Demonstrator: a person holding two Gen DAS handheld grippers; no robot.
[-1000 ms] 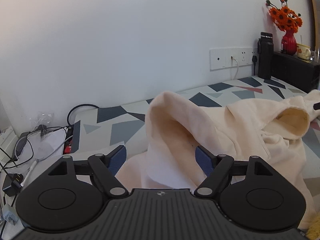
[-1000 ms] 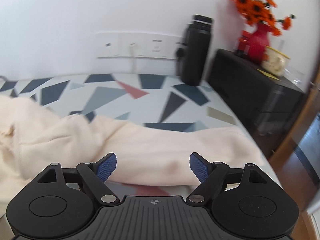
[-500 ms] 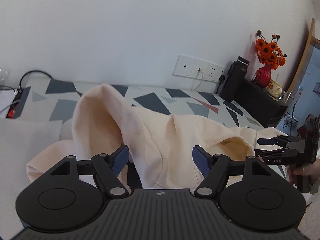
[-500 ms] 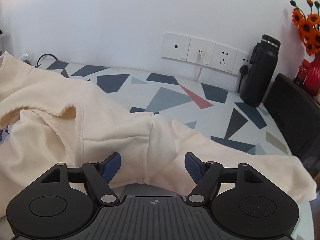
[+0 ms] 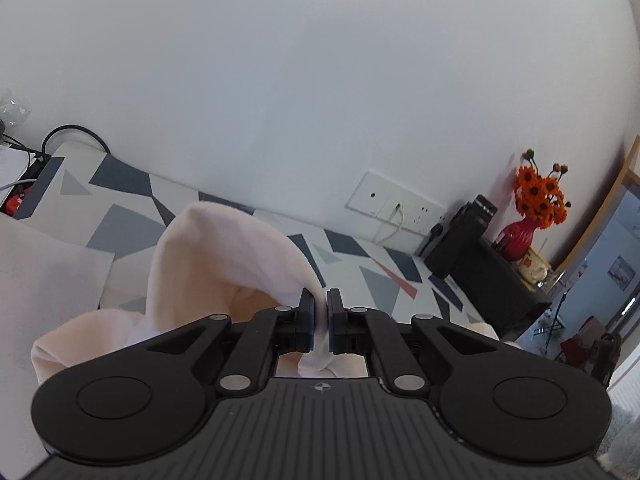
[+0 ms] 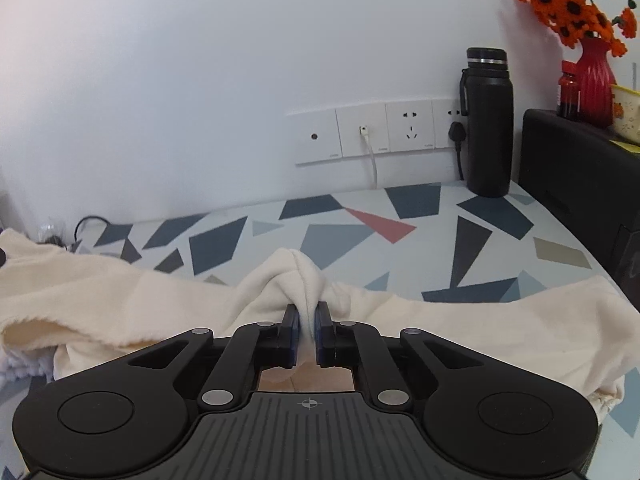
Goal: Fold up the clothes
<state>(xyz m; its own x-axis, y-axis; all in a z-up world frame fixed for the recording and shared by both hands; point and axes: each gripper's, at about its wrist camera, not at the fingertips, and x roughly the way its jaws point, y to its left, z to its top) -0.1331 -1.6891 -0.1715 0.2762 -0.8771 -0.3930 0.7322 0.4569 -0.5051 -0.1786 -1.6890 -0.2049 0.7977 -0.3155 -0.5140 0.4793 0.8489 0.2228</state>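
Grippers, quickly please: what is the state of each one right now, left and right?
Left gripper: closed, pinching a fold of the cream garment.
Right gripper: closed, pinching a bunched fold of the same cream garment.

The left gripper (image 5: 320, 312) is seen with its jaws closed on a pinch of cream garment (image 5: 224, 264). The right gripper (image 6: 306, 330) is likewise clamped on a bunched fold.

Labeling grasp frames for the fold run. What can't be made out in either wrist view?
- Left wrist: which part of the cream garment the left gripper pinches; its body hides the cloth below.
- Right wrist: same for the right gripper; garment cut by the left edge.
- Neither view shows the other gripper.
- Socket panel markings: too small.
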